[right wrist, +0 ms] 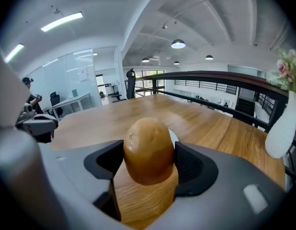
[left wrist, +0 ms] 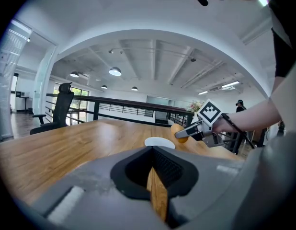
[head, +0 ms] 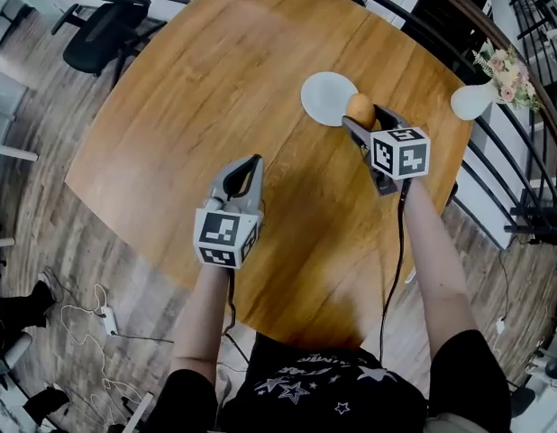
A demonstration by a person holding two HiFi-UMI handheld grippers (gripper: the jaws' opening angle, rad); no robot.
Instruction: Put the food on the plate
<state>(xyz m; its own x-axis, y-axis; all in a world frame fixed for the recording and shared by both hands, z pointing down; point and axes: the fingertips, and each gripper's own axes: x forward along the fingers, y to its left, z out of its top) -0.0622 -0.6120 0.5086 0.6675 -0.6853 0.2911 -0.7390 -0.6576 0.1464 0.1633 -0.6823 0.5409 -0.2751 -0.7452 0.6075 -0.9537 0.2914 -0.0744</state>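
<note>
A brown, egg-shaped piece of food [head: 360, 108] like a potato is clamped between the jaws of my right gripper [head: 361, 116]. It hangs just above the near right rim of the round white plate [head: 322, 97] on the wooden table. In the right gripper view the food [right wrist: 149, 147] fills the gap between both pads, with a sliver of the plate [right wrist: 174, 139] behind it. My left gripper [head: 249, 166] hovers over the table to the near left of the plate, its jaws together with nothing in them. The left gripper view shows the plate [left wrist: 159, 142] and the held food [left wrist: 178, 131] ahead.
A white vase with flowers [head: 475, 99] stands at the table's far right edge, close to the plate. A black railing [head: 495, 152] runs behind that edge. An office chair [head: 107, 25] sits off the far left corner. Cables lie on the floor at the near left.
</note>
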